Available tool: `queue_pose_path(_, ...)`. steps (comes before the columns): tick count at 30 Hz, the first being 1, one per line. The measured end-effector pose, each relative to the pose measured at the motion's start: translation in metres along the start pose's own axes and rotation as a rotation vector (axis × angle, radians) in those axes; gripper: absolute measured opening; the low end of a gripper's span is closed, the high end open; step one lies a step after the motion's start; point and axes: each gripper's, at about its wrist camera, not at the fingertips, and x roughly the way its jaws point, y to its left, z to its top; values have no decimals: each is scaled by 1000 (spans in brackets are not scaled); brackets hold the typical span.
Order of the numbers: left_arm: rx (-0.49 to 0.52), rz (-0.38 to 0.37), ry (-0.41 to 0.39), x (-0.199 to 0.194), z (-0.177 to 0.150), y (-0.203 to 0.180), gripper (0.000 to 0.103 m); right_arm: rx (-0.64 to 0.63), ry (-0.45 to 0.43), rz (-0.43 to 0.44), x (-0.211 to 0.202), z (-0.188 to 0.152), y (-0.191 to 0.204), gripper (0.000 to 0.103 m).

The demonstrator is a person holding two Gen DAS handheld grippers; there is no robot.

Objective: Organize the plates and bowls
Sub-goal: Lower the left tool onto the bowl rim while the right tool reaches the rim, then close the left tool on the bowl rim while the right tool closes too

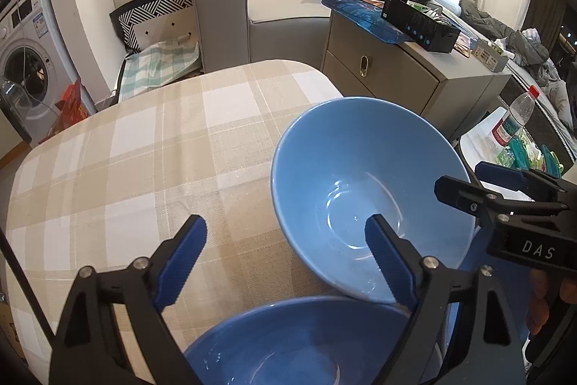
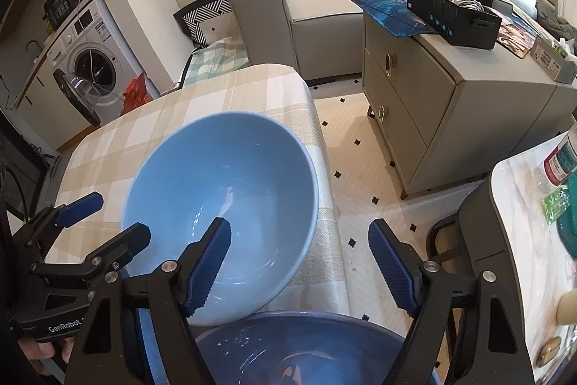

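A light blue bowl [image 1: 360,175] [image 2: 223,175] sits tilted on the checked tablecloth [image 1: 144,150], near the table's right edge. My left gripper [image 1: 285,258] is open and straddles the bowl's left rim: one pad hangs inside the bowl, the other over the cloth, and neither presses. My right gripper [image 2: 301,267] is open across the opposite rim, its left pad inside the bowl and its right pad over the floor. Each gripper shows in the other's view, the right gripper [image 1: 463,177] and the left gripper [image 2: 120,217]. A darker blue bowl [image 1: 299,345] [image 2: 299,349] lies just below the fingers.
A grey cabinet [image 2: 432,103] with a black box on top stands to the right across patterned floor. Behind the table are a grey sofa [image 1: 274,9] and a washing machine [image 1: 29,67]. A side table [image 2: 523,204] with a bottle is close on the right.
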Motion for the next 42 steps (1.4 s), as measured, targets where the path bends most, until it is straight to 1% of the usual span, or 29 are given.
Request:
queue_pose_path(6,-5,-12,12,5,-1,1,85,-7,3,10,4,0,0,73)
queue_pose_path(7,-6,-14,14,6,0,1,83,-8,3,11,4,1,0,73)
queue_pose_path(8,-6,-16,17,7,0,1,74,-11,5,12,5,1,0,71)
queue_pose_path(9,-8,-19,28,9,0,1,69,-14,6,12,6,1,1,69)
queue_pose_path(11,-10,-26,35,12,0,1,66,-18,11,9,7,1,2,66)
queue_pose_path(12,-9,-29,36,12,0,1,63,-22,13,6,8,1,3,64)
queue_pose_path(13,-8,-31,38,13,-1,1,62,-27,16,-2,8,1,4,62)
queue_pose_path(14,-7,-35,40,13,-1,0,61,-32,16,-14,8,0,4,58)
queue_pose_path(15,-6,-40,42,14,-1,1,59,-33,17,-17,9,0,5,55)
queue_pose_path(17,-8,-44,44,14,-1,0,55,-35,20,-14,10,0,5,52)
queue_pose_path(20,-11,-48,45,14,-1,1,50,-37,19,-13,10,0,5,50)
queue_pose_path(22,-11,-48,45,15,-1,1,48,-40,19,-15,11,0,6,49)
queue_pose_path(23,-9,-51,47,15,-1,1,45,-42,19,-16,11,0,6,48)
queue_pose_path(28,-1,-59,50,17,-2,-1,39,-44,23,-13,13,0,7,44)
queue_pose_path(29,-1,-60,50,18,-2,-1,37,-44,24,-10,13,0,7,43)
queue_pose_path(34,16,-72,49,18,-2,-5,27,-27,36,2,18,0,4,33)
queue_pose_path(36,23,-62,46,18,-3,-7,25,-29,41,5,19,-1,4,28)
queue_pose_path(42,23,-57,40,18,-3,-6,22,-52,34,-11,20,-3,6,22)
